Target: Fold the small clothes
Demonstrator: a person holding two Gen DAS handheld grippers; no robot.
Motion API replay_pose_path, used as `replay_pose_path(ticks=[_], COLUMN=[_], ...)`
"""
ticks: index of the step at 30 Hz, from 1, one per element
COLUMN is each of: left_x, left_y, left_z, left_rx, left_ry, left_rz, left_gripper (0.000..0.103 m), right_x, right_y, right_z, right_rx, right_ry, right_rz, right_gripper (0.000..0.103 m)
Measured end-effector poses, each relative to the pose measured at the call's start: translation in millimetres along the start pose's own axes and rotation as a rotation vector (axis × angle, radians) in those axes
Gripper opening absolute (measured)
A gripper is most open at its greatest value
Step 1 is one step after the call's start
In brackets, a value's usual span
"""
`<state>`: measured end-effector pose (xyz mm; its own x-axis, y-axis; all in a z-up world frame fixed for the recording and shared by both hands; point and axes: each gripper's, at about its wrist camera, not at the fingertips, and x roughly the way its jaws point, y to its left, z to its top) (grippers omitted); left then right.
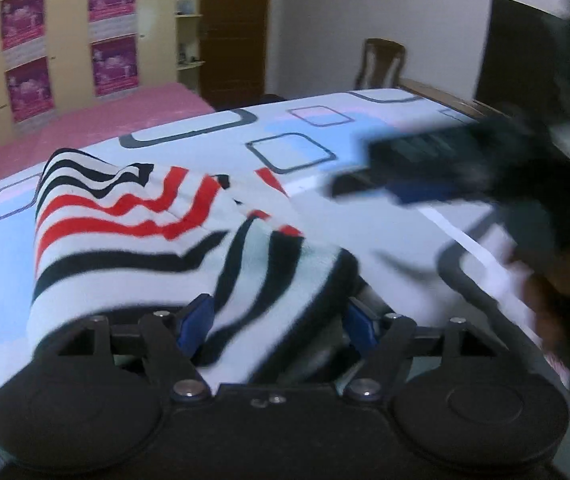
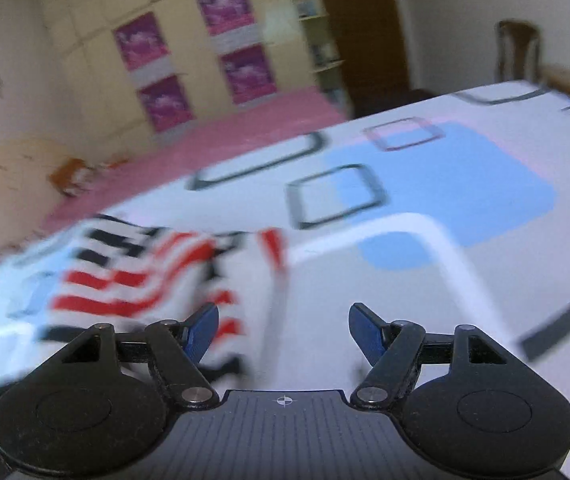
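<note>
A small white garment point(image 1: 133, 236) with red and black stripes lies bunched on the patterned bed sheet point(image 1: 213, 144). In the left wrist view its near end drapes over and between the blue fingers point(image 1: 195, 320) of my left gripper point(image 1: 279, 322), which stand wide apart. My right gripper point(image 1: 425, 168) shows blurred at the right, above the sheet. In the right wrist view my right gripper point(image 2: 283, 334) is open and empty, with the striped garment point(image 2: 133, 280) to its left, blurred.
The bed sheet point(image 2: 425, 200) is white with blue patches and dark squares. A pink mat point(image 1: 85, 120) covers the floor beyond. Cupboards with purple posters point(image 1: 25, 20) stand at the back. A wooden chair point(image 1: 381, 64) and bed frame are at the far right.
</note>
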<state>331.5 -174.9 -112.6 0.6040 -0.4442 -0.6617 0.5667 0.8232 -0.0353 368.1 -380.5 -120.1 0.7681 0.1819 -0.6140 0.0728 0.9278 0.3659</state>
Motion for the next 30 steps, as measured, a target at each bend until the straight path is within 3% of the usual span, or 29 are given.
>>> replay_pose_path(ticks=[5,13,14,16,20,26,28,30], left_x=[-33,-55,-52,-49,-37,-34,-23,-8], left_y=[29,95,101,106,113,104,98,93], left_z=[-11,-8,-5,0,11,19,20,16], left_rx=[-0.056,-0.284,-0.308,-0.334,-0.351,-0.347,-0.330,-0.316], left_ry=[-0.013,-0.044,-0.045,-0.050,-0.053,-0.069,-0.050,-0.007], left_rz=[0.040,0.200,0.208,0.219,0.210,0.151,0.126,0.118], left_gripper=[0.065,0.065,0.065,0.065,0.065,0.065,0.065,0.065], right_x=[27,83,87,93,89,42,36,47], right_y=[31,45,47,52,58,58,49,35], right_z=[7,-5,-6,-8,-9,-1,-7,-17], right_rx=[0.011,0.011,-0.001,-0.012,-0.033,-0.116,-0.118,-0.065], right_ry=[0.081,0.203,0.208,0.226,0.212,0.015,0.019,0.080], right_rz=[0.168,0.195,0.196,0.204,0.211,0.123,0.097,0.084], right_gripper=[0.071,0.071,0.067,0.045,0.023,0.021,0.021,0.022])
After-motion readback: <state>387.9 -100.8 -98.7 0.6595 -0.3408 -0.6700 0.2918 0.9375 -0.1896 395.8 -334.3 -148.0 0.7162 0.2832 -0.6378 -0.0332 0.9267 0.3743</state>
